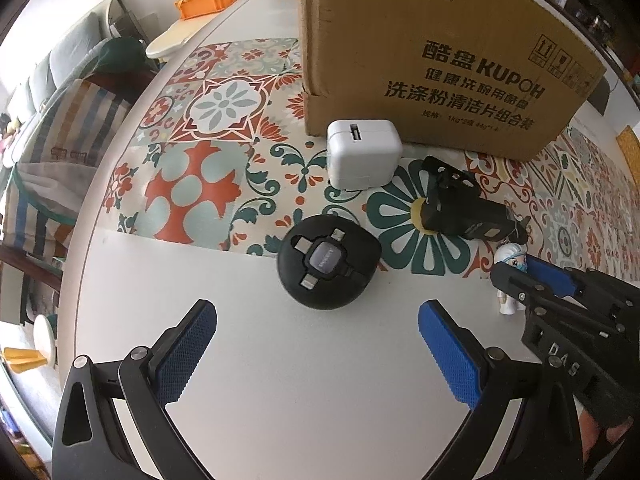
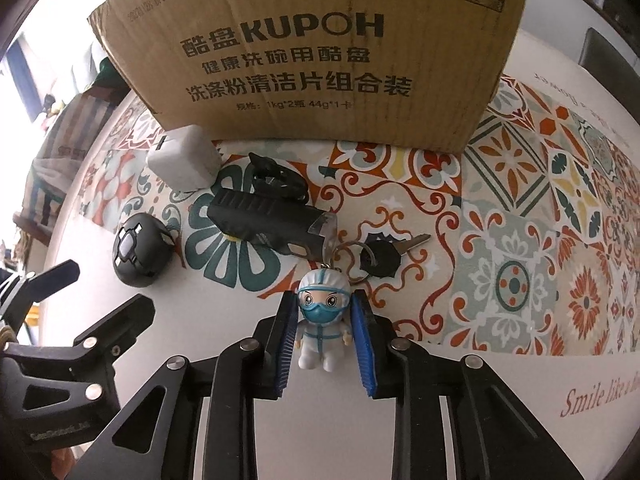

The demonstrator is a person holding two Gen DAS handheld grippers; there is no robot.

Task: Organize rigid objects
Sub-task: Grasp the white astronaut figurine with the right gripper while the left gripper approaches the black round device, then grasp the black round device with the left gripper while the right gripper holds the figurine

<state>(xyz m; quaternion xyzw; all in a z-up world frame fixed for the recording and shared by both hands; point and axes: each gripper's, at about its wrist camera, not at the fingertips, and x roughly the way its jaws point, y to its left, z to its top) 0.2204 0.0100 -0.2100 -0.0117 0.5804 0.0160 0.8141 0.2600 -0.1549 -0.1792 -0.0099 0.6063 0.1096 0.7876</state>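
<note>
The right gripper (image 2: 325, 330) is closing its 2 blue pads (image 2: 286, 344) on the small masked figurine (image 2: 323, 322), which is standing upright on the white table (image 2: 460, 384) between them; both pads are touching the figure's sides, so the tongs are grasping the figurine. A short chain is running from the figurine's head to a key ring (image 2: 354, 258), which is carrying a black-headed key (image 2: 394, 254) lying flat on the patterned mat (image 2: 520, 240). Just beyond the figurine, a black bike light (image 2: 272, 222) is lying on its side on the mat, and a white charger cube (image 2: 184, 160) is sitting near the foot of the cardboard box (image 2: 320, 48), which is standing at the far side of the mat. In the left wrist view, the left gripper (image 1: 318, 356) is hovering released, its 2 blue fingers (image 1: 188, 348) spread wide apart over bare table and gripping nothing. A round black cable reel (image 1: 329, 262), with 3 connector tips showing on its top face, is resting just ahead of the open fingers, straddling the edge of the mat. The charger cube (image 1: 363, 154) is standing beyond it, touching or nearly touching the box (image 1: 440, 52). The figurine (image 1: 511, 276) is appearing at the right, partly hidden behind the right gripper (image 1: 560, 296).
</note>
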